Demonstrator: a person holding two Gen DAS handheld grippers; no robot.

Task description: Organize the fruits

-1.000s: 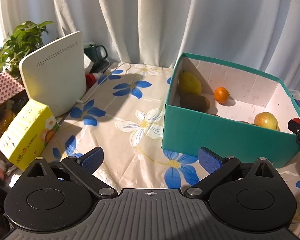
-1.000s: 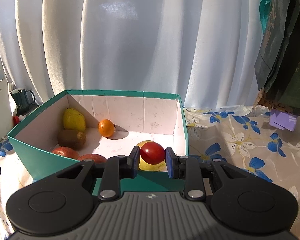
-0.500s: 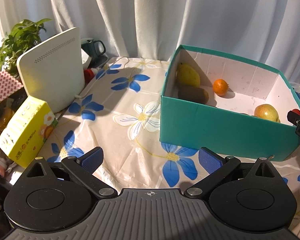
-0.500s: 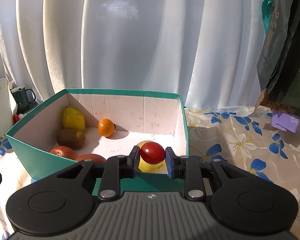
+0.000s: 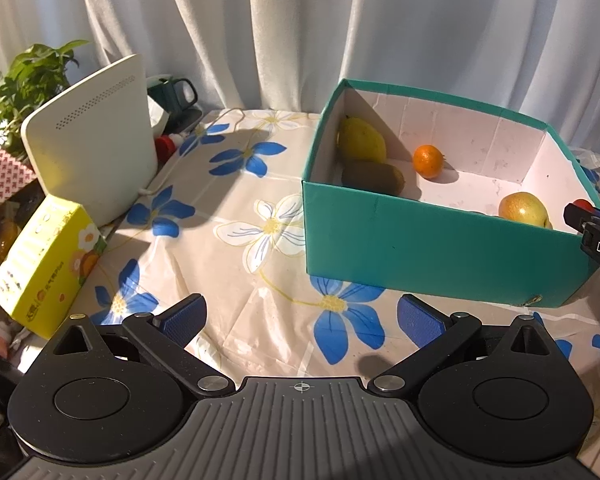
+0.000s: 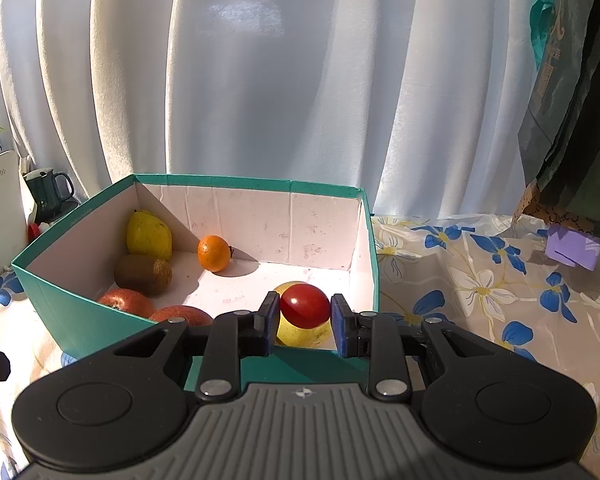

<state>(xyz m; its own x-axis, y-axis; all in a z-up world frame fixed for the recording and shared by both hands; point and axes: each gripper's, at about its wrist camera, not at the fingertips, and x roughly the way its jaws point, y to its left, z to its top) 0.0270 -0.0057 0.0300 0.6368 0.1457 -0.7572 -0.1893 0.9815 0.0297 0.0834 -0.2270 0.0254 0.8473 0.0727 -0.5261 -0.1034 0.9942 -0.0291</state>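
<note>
Right gripper (image 6: 305, 318) clamped on small red tomato (image 6: 305, 305), held over near right corner of teal box (image 6: 336, 192). Left gripper (image 5: 300, 322) spread wide, empty, above floral tablecloth (image 5: 228, 208). Beyond: yellow apple (image 6: 300, 334), kiwi (image 6: 143, 275), orange (image 6: 213, 253), lemon (image 6: 148, 234) inside box.

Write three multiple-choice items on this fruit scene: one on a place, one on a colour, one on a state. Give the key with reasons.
1. Where does the kiwi lie?
A. in the teal box, beside the lemon
B. on the tablecloth
C. on the yellow carton

2. What colour is the small fruit in the right gripper?
A. green
B. red
C. purple

3. How does the left gripper stand?
A. shut on an orange
B. shut on the box wall
C. open, holding nothing

Key: 1 A, the kiwi sits in the box's left corner, just in front of the lemon. 2 B, it shines red between the pads. 3 C, its blue pads stand wide apart over the tablecloth.
</note>
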